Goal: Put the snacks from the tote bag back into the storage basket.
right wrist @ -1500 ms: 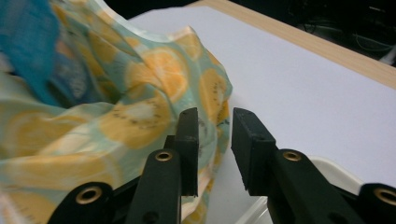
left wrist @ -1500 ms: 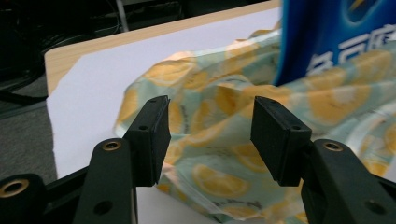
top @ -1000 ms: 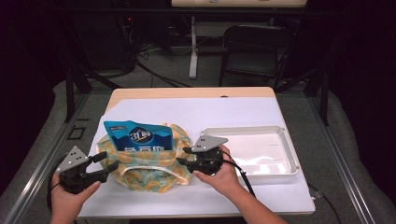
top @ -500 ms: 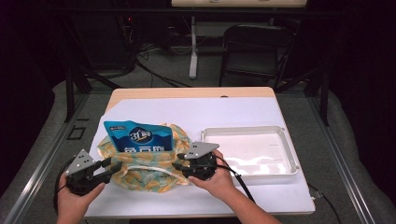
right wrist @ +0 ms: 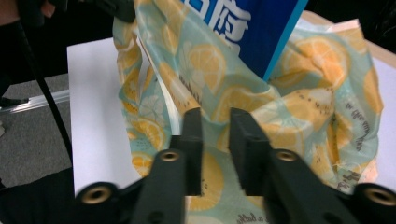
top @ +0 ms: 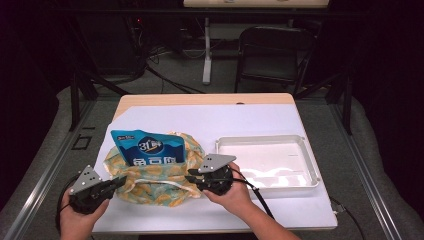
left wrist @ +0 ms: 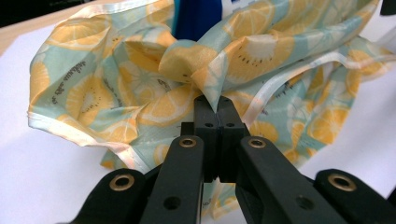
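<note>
A lemon-print cloth bag (top: 155, 175) lies crumpled on the white worktop (top: 260, 120), near its left front edge, with a blue snack packet (top: 150, 148) standing upright inside it and rising above the fabric. To the right of the bag, just beside it, sits a white tray (top: 312, 165).

The left claw (top: 116, 182) comes in from the near left and meets the bag's left edge. In the left gripper view its jaws have just been closing and now stand pressed together, clenched on a pinched fold of the bag's cloth (left wrist: 205, 79), which bunches up above the fingertips.

The right claw (top: 192, 175) sits at the bag's right side, between the bag and the tray, held by a hand (top: 232, 192) reaching in from the near edge. In the right gripper view its jaws have just been closing as well, yet a clear gap remains between them; cloth of the bag (right wrist: 219, 100) lies in and behind that gap, and the pads do not visibly press on it. The blue packet (right wrist: 252, 28) towers just beyond the right claw's tips.
</note>
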### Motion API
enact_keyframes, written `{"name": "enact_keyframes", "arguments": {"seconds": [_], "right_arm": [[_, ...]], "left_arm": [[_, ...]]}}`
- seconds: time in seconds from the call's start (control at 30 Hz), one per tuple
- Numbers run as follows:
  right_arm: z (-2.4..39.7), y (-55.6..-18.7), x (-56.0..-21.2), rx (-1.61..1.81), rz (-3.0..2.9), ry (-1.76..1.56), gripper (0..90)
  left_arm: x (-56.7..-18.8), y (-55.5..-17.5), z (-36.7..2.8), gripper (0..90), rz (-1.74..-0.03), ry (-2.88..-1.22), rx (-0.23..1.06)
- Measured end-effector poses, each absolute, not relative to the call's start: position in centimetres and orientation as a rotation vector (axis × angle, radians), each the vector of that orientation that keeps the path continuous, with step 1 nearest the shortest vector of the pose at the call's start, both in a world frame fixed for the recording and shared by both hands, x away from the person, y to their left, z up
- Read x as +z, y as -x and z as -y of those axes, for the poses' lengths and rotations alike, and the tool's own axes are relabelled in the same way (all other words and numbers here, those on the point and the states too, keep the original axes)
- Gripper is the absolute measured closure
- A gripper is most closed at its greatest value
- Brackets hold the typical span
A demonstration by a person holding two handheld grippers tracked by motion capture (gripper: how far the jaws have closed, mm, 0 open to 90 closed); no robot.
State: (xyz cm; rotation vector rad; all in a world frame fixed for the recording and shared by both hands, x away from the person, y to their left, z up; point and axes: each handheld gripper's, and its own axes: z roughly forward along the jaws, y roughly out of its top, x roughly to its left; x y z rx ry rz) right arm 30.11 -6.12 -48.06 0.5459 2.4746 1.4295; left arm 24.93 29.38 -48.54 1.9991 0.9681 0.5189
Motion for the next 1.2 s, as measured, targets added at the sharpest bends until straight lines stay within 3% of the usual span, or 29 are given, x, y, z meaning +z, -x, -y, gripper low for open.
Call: {"name": "enact_keyframes", "arguments": {"seconds": [0.2,0.53,0.63,1.0,1.2], "right_arm": [[5.9,-29.7,-47.8,1.463,-2.446,-0.500,59.5],[4.9,-29.9,-48.4,1.405,-2.450,-0.455,59.9],[4.7,-29.8,-48.7,1.371,-2.460,-0.428,63.6],[4.9,-29.7,-49.0,1.258,-2.520,-0.388,90.0],[5.1,-29.1,-48.9,1.297,-2.562,-0.387,90.0]], "left_arm": [[-48.8,-24.6,-29.2,89.9,-0.960,-2.009,0.509],[-48.8,-24.8,-28.7,90.0,-0.943,-2.011,0.502],[-48.8,-24.8,-28.7,90.0,-0.941,-2.009,0.505],[-48.8,-24.8,-28.8,90.0,-0.940,-1.997,0.508],[-49.1,-24.5,-29.1,90.0,-0.952,-2.007,0.489]]}}
